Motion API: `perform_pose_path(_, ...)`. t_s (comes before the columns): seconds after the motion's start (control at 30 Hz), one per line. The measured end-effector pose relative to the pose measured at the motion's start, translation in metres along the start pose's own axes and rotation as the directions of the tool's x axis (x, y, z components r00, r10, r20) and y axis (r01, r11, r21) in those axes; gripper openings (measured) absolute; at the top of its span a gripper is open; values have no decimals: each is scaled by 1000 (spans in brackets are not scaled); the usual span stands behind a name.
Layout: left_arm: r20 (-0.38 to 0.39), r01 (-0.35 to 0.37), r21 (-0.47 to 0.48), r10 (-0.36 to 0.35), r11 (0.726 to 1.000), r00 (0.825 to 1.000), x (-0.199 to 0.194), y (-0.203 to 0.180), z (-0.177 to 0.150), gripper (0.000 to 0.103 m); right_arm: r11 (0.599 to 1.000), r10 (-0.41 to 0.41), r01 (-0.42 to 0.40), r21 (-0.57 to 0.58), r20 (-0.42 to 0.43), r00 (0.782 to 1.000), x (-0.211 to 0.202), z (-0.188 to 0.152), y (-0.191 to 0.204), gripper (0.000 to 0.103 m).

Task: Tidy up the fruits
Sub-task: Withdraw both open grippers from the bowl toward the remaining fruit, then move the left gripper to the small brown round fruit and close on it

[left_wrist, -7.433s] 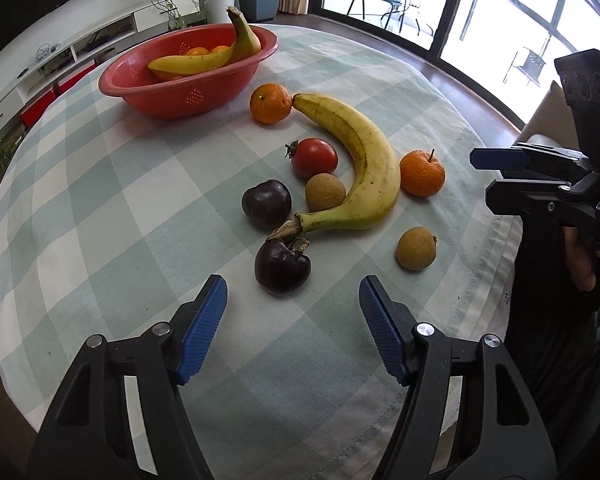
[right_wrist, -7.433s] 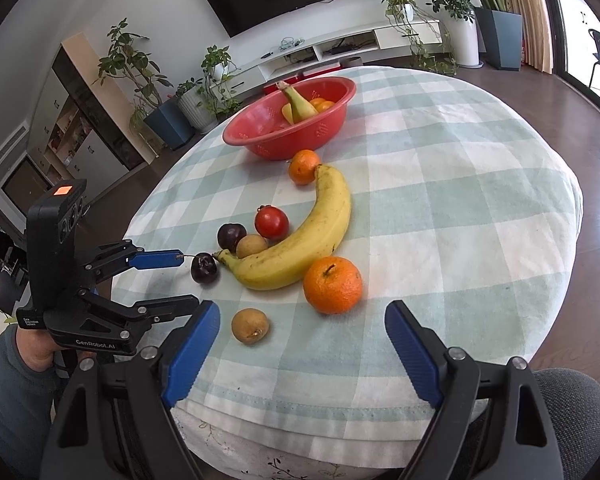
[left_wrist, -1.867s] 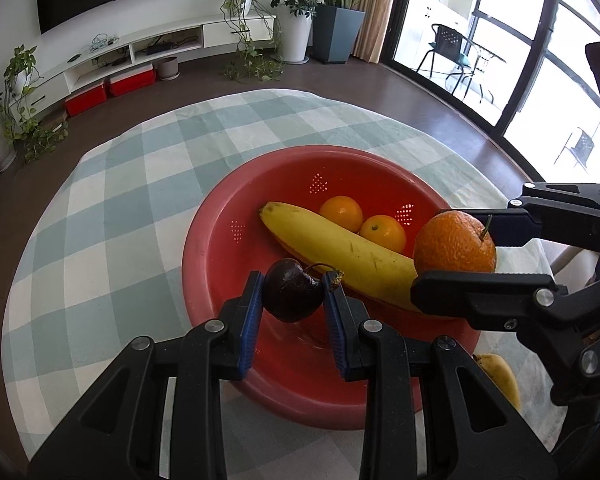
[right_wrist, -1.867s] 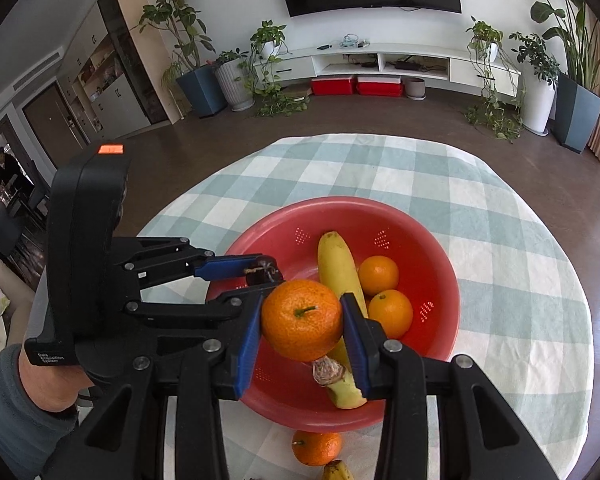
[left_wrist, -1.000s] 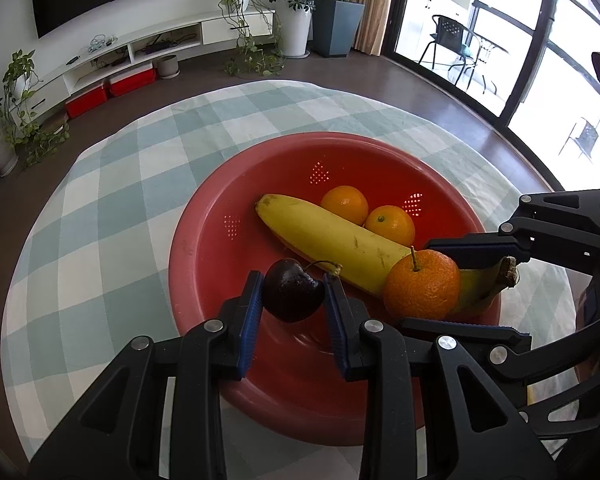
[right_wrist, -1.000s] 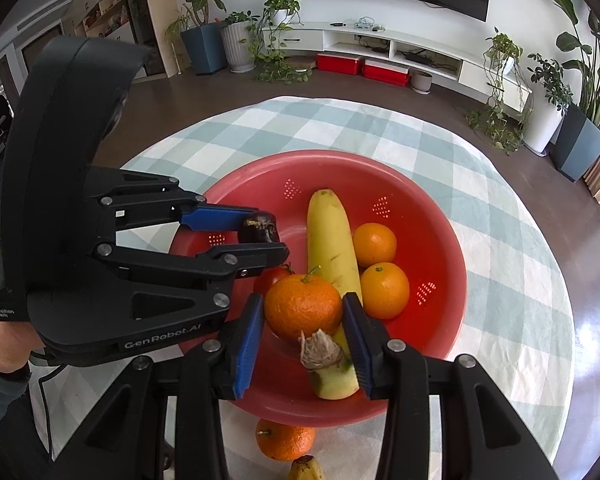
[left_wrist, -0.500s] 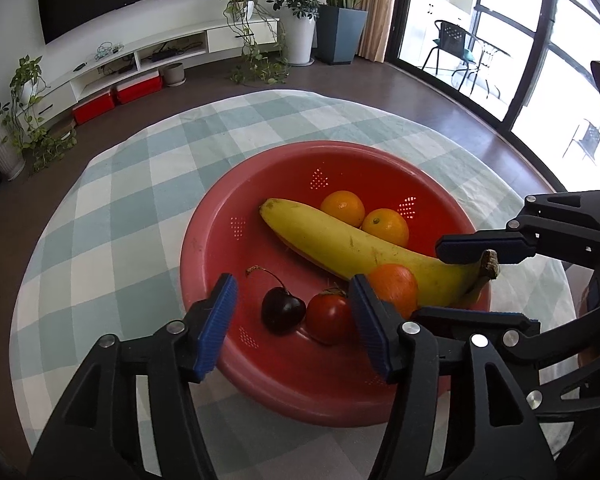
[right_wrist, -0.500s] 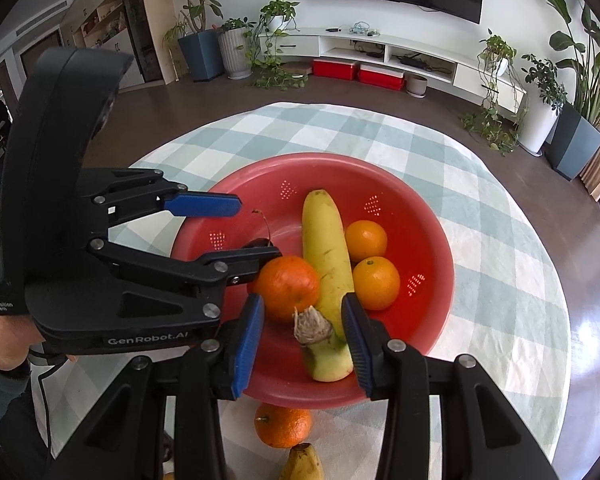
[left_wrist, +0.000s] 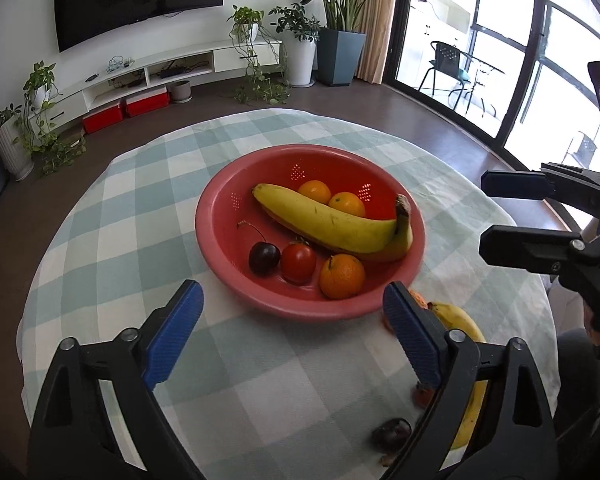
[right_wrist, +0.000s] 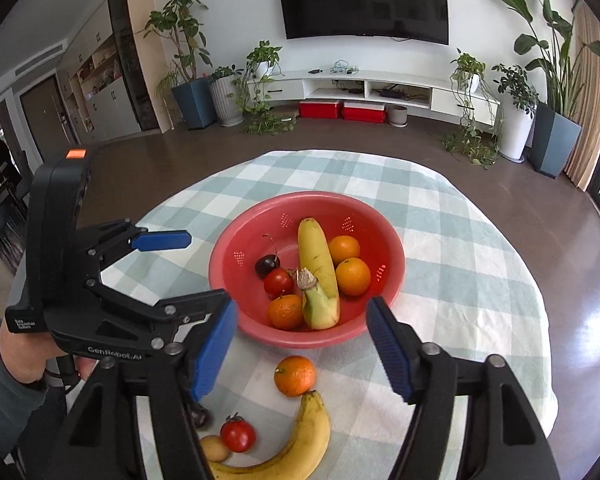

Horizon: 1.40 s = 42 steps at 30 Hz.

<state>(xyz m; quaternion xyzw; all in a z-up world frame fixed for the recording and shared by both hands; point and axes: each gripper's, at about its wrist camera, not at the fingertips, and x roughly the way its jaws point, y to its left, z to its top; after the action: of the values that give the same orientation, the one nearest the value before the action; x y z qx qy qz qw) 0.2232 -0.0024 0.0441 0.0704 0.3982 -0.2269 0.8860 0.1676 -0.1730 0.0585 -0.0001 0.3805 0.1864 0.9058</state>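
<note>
Left wrist view: the left hand-held gripper point(left_wrist: 292, 328) is now spread and empty, its dark cherry point(left_wrist: 264, 259) released into the red bowl point(left_wrist: 220, 216) at 12 o'clock, beside a tomato point(left_wrist: 298, 262). Right wrist view: the right hand-held gripper point(right_wrist: 300, 348) is likewise spread, its orange point(right_wrist: 285, 312) dropped into the bowl; on the desk point(right_wrist: 460, 280) at 6 o'clock a loose orange point(right_wrist: 295, 375), banana point(right_wrist: 296, 448) and tomato point(right_wrist: 238, 436) remain, so the sorting looks unfinished.

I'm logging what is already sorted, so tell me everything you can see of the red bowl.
The red bowl is a round, shallow basin that looks like matte plastic, with small clusters of drain holes in its inner wall. It sits upright on the checked tablecloth, near the middle of the round table. Inside lie a banana, three oranges, a tomato and a dark cherry with its stem up. Both grippers are open and apart from it. Another orange lies on the cloth just in front of its rim.
</note>
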Motion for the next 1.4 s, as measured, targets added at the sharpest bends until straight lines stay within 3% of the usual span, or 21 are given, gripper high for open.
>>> perform_pose_path(0.07,-1,7,3,-7,1000,1000,-11,-7,-13,94,999,14,-14,37,15,1000,-11,-13,-2,84)
perform_pose_path(0.37,12,39,-6,-39,999,999,-59,-39,-74,96,980,35,-37,196,13,999,-35,-76,-14,84)
perform_pose_path(0.7,-40,95,12,-95,995,995,-77,-94,-136,96,947,47,-47,318,7,999,-40,-122,-21,85)
perform_pose_path(0.9,-51,117,-47,-119,992,992,-73,-104,-151,96,947,57,-51,318,-10,998,-34,-132,-16,85)
perform_pose_path(1.27,-57,138,-3,-138,990,989,-66,-133,-147,95,939,37,-34,344,-5,999,-34,-135,-22,85)
perform_pose_path(1.37,-71,140,35,-137,990,988,-61,-145,-147,84,935,35,-34,354,5,999,-35,-136,-25,85)
perform_pose_path(1.4,-81,142,40,-139,989,987,-58,-148,-148,71,934,34,-34,356,8,999,-36,-137,-26,85)
